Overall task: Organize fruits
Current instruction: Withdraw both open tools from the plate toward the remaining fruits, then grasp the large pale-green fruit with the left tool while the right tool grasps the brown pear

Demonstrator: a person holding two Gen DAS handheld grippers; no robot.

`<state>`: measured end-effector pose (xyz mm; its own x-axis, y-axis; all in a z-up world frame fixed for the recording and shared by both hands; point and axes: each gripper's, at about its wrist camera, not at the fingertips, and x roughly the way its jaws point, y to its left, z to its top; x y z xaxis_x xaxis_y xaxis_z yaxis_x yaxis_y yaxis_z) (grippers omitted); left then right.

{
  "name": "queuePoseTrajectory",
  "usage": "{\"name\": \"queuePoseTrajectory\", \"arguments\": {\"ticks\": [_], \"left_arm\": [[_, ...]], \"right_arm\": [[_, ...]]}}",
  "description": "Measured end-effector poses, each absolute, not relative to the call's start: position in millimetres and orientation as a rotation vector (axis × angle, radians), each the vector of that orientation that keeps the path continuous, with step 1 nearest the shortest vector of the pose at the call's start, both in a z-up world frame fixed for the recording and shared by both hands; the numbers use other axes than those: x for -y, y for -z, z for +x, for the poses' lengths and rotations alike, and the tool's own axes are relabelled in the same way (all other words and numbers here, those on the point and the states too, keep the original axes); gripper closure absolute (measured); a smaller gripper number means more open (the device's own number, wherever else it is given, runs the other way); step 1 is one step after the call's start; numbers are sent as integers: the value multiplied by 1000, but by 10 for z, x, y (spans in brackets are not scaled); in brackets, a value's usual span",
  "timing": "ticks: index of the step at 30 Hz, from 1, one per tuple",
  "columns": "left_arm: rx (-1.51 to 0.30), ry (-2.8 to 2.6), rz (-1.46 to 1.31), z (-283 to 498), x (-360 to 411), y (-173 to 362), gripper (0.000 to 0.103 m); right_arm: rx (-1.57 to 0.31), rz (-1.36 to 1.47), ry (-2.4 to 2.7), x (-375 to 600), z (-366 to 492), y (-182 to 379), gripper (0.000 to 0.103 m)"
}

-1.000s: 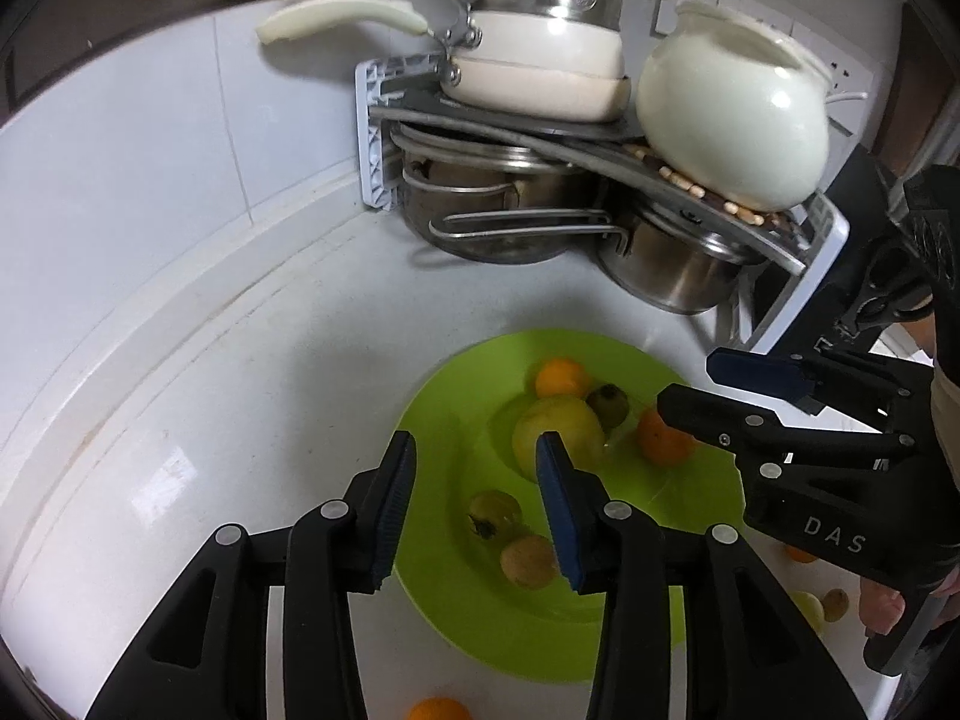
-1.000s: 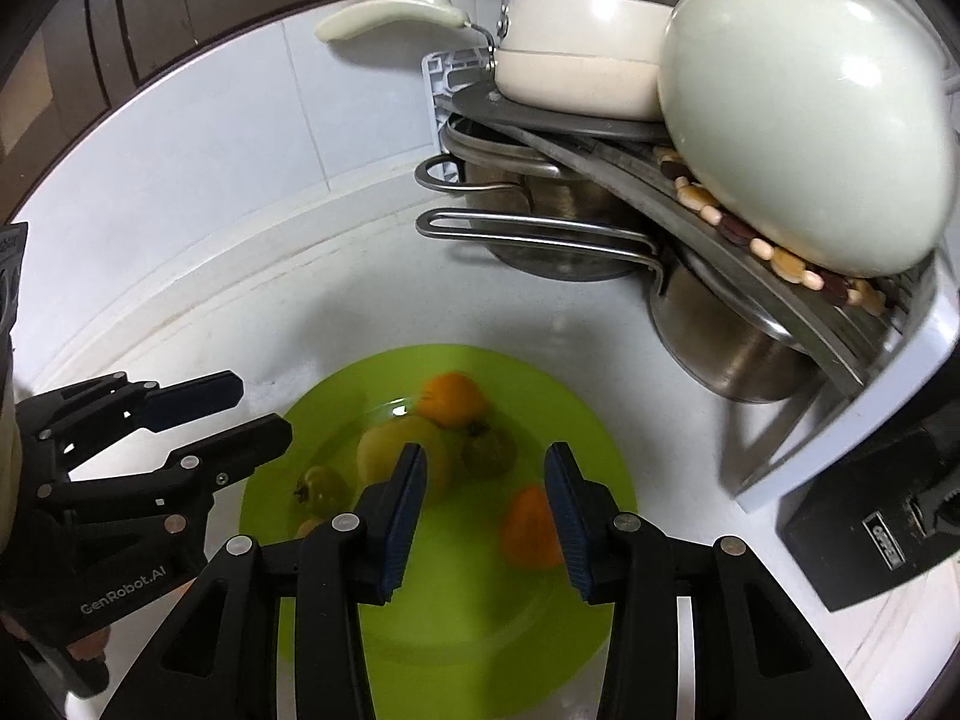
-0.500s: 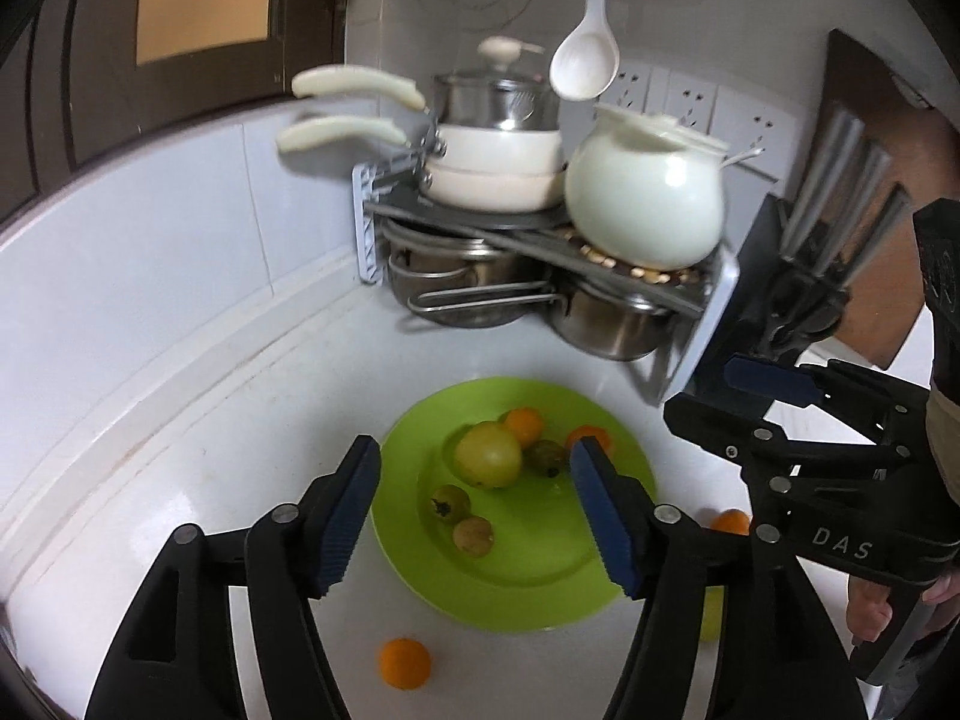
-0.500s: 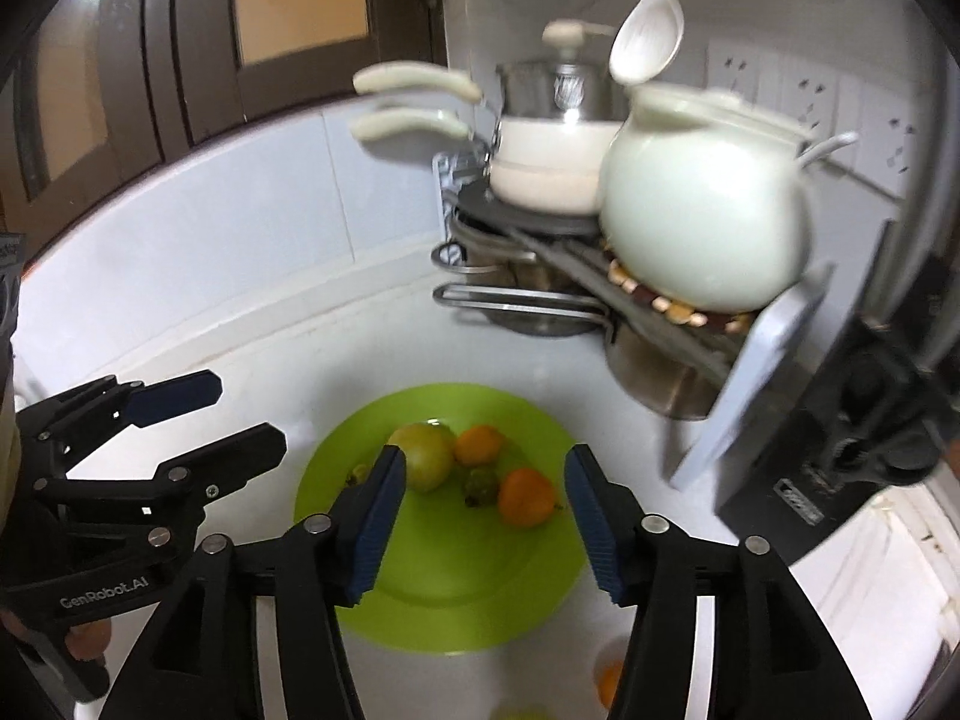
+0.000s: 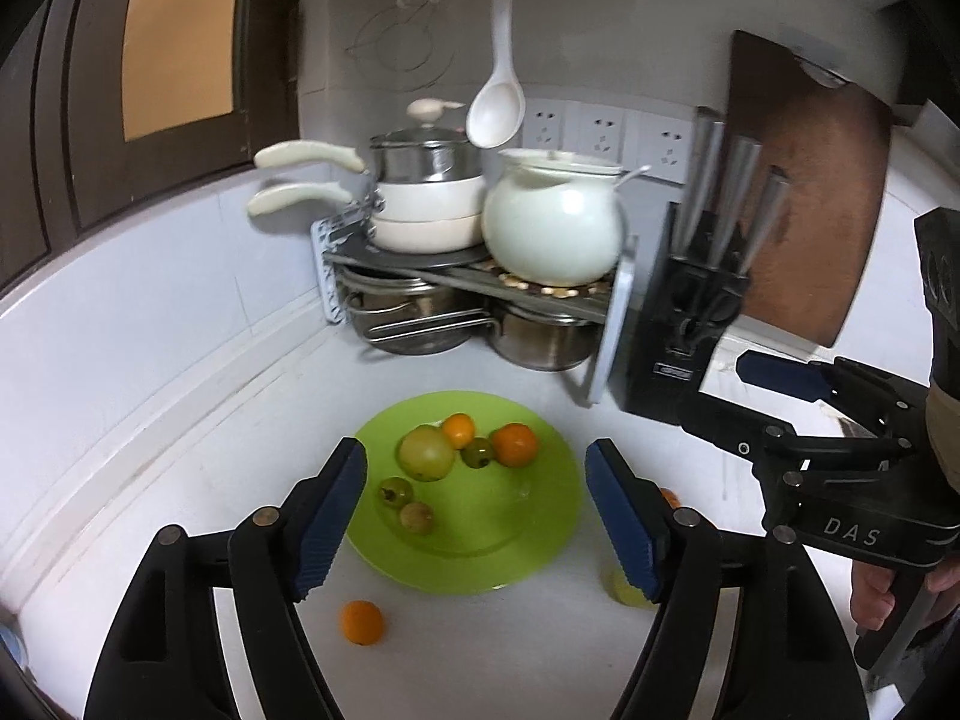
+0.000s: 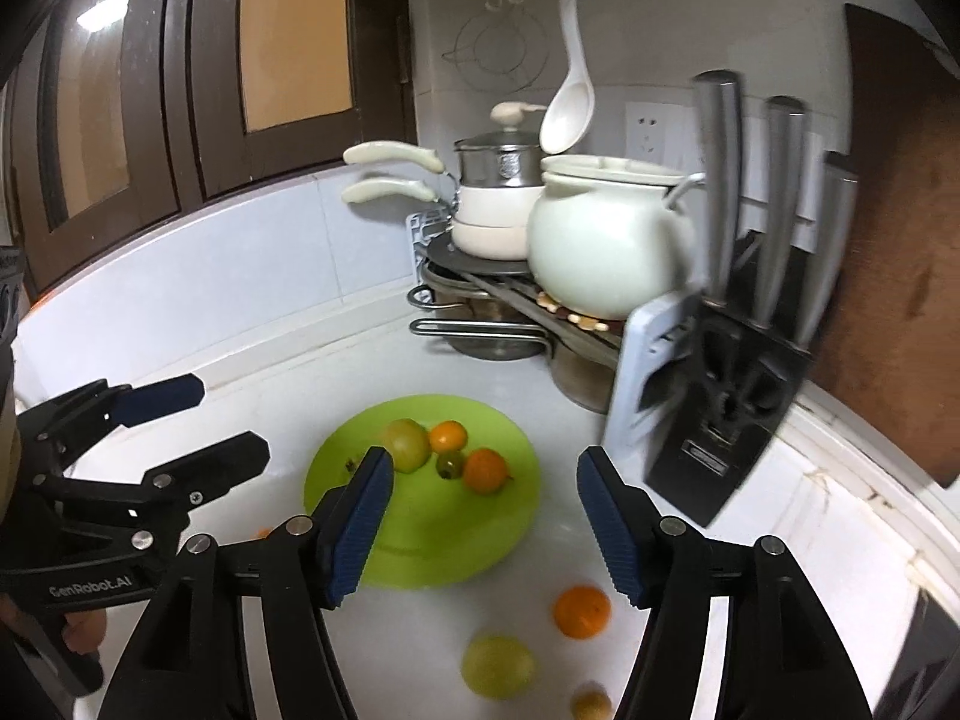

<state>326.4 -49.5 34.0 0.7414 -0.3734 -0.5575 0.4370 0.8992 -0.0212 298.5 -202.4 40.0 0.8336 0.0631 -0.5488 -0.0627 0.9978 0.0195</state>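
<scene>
1. Setting: a home kitchen, at the back corner of a white countertop (image 5: pixel 180 498).
2. Corner rack (image 5: pixel 480 276) holds cookware: cream saucepans (image 5: pixel 426 210) with long handles stacked on top, a round white pot (image 5: pixel 552 228) beside them, steel pots (image 5: pixel 540 342) beneath.
3. White ladle (image 5: pixel 498 102) hangs from a row of hooks on the tiled wall.
4. Black knife block (image 6: pixel 726 396) with steel-handled knives stands right of the rack; a brown cutting board (image 5: pixel 810 204) leans behind it.
5. Wall sockets (image 5: pixel 600 132) behind the pots.
6. Dark-framed cabinet doors (image 6: pixel 180 72) above the counter's left edge.
7. Green plate (image 5: pixel 540 516) of fruit on the counter.
</scene>
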Motion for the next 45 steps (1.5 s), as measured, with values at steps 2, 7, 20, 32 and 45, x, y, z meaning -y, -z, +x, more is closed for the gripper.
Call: {"name": "queuePoseTrajectory", "arguments": {"ticks": [2, 7, 20, 32, 45], "left_arm": [[-576, 459, 124, 3195, 550, -354, 26], [-554, 494, 158, 3013, 706, -356, 23], [-545, 592, 227, 2686, 1057, -170, 21], [-625, 663, 287, 2684, 1335, 197, 21], [-743, 701, 393, 2864, 1608, 756, 21]], "right_arm": [[-576, 5, -58, 2080, 2888, -404, 39], [-567, 16, -22, 2235, 2641, -405, 39], [-599, 3, 40, 2488, 2220, -218, 39], [-723, -8, 38, 2628, 2128, 201, 39], [-870, -19, -28, 2747, 2344, 679, 39]]}}
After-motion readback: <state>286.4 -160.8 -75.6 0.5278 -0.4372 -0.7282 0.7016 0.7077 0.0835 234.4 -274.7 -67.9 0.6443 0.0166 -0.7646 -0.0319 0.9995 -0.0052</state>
